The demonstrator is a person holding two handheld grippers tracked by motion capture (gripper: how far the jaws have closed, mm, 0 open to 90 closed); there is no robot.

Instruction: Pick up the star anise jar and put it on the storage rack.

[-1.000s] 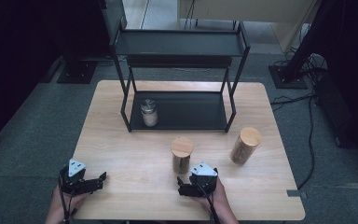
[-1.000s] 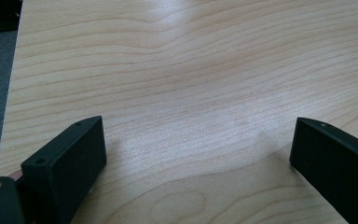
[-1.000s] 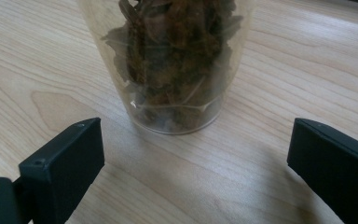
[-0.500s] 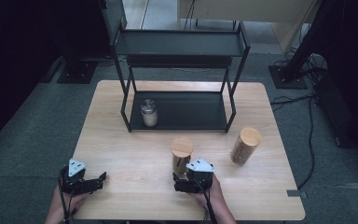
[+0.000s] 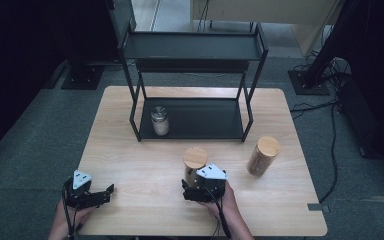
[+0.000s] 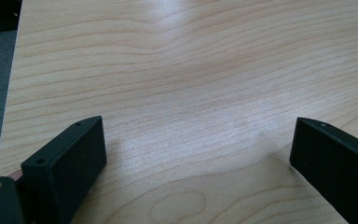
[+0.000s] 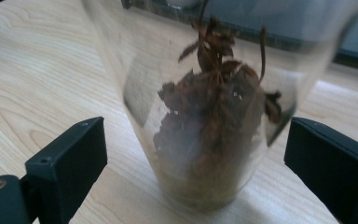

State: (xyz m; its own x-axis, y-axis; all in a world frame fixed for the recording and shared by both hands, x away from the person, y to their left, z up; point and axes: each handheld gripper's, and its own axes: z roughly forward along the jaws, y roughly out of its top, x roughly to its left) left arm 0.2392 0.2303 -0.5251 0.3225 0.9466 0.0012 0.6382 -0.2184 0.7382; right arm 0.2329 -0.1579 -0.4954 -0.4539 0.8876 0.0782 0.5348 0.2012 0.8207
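It looked like a recording lab rather than a home: a pale wooden table (image 5: 145, 165) with a black metal two-tier rack (image 5: 195, 50) stood on grey carpet (image 5: 35, 150), with black stand bases (image 5: 82, 77) and loose cables (image 5: 325, 107) around it.

Light wooden table (image 5: 130, 150), rounded corners, on grey carpet. Carrying: black two-tier metal rack (image 5: 195, 75) at rear centre; cork-lidded glass jar (image 5: 195, 162) of brown dried matter, near front centre; second cork-lidded jar (image 5: 262, 156), right, apart from the first.
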